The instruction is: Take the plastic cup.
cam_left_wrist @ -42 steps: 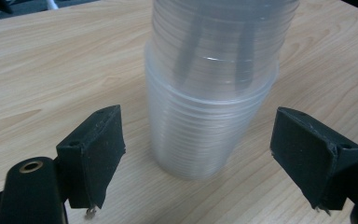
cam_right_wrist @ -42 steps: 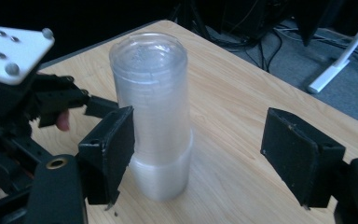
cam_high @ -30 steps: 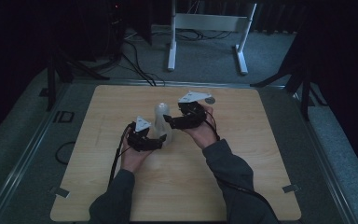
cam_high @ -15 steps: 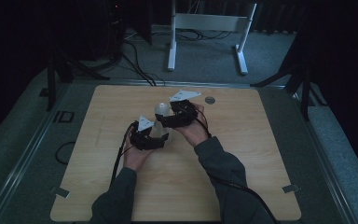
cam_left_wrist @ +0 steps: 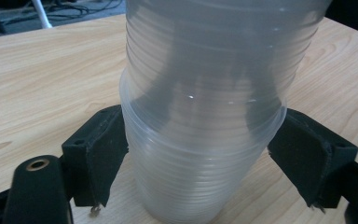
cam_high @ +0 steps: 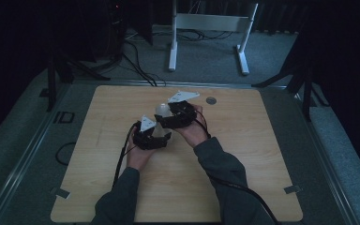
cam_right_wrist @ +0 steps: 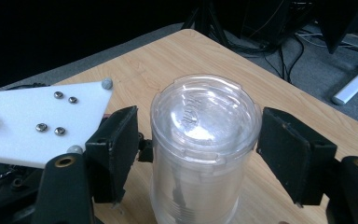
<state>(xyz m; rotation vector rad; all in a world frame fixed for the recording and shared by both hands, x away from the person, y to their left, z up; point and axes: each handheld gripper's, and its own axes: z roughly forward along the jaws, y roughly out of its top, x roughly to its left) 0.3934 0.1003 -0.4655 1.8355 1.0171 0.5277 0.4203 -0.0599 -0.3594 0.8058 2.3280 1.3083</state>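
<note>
Right gripper has swung in over the stacked clear cups, jaws open astride the top; left gripper clamps the lower cups, ready for separating.

The stack of clear ribbed plastic cups stands upside down near the middle of the pale wooden table. Left gripper sits at its 6 o'clock, right gripper at 3 — a jaw on either side. The small round grey disc lies off at 2 o'clock, well apart.
</note>
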